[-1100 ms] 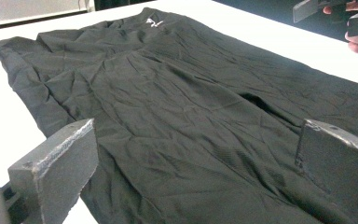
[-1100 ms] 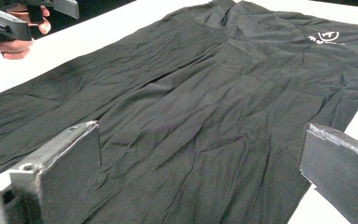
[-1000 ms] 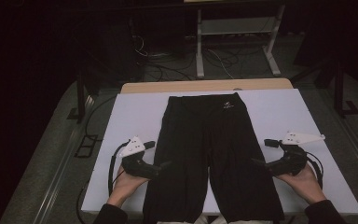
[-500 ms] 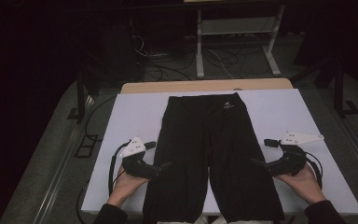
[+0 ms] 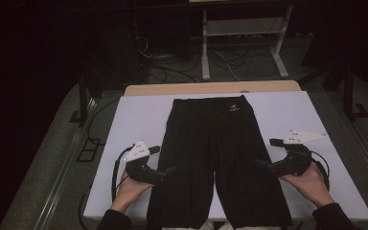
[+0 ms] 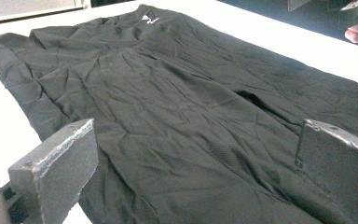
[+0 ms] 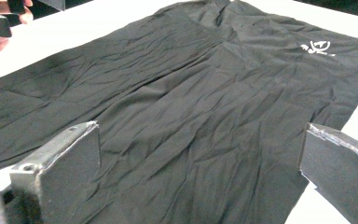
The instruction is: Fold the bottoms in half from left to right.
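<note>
A pair of black, thin, finely creased fabric shorts is laid flat on the white table top, with the waistband at the far edge and the two legs running toward the person — the long axis thus runs from far to near, between the two hands. A small white logo is printed near the waistband.

The left gripper is held at the outer hem of the left leg, its jaws spread wide and pointed inward over the cloth; in the left gripper view the fabric is seen lying between the jaws, not yet pinched. The right gripper is placed in mirror fashion at the outer edge of the right leg, likewise spread wide and holding nothing, with wrinkled cloth between its jaws in the right gripper view.

Each leg is nearest to the gripper on its own side — a closing of both jaws on the outer side seams is judged to be the coming move, probably ahead of a fold.
</note>
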Available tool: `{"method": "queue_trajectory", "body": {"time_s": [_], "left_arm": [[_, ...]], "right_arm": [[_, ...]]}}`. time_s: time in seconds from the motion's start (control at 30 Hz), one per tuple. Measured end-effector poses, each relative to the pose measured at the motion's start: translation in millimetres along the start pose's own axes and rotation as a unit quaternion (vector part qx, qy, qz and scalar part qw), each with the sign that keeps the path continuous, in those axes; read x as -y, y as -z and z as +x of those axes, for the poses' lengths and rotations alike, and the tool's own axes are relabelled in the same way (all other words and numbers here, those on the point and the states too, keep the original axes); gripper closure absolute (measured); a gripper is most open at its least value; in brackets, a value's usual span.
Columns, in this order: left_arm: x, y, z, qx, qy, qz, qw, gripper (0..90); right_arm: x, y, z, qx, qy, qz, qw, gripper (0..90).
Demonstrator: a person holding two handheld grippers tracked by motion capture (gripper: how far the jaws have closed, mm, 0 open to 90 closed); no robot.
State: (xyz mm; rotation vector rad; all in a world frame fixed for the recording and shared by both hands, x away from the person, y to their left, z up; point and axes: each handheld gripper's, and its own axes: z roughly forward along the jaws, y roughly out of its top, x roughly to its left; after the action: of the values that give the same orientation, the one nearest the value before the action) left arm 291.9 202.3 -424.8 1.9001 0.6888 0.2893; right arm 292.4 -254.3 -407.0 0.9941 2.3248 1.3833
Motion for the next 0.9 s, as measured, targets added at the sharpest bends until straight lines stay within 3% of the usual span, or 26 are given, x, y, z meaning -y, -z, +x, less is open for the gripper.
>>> {"method": "queue_trajectory", "body": {"time_s": [0.9], "left_arm": [[1.0, 0.8, 0.1, -0.001, 0.006, 0.0, 1.0, 0.0]], "right_arm": [[-37.3, -17.3, -10.9, -0.003, 0.012, 0.027, 0.9996, 0.0]]}}
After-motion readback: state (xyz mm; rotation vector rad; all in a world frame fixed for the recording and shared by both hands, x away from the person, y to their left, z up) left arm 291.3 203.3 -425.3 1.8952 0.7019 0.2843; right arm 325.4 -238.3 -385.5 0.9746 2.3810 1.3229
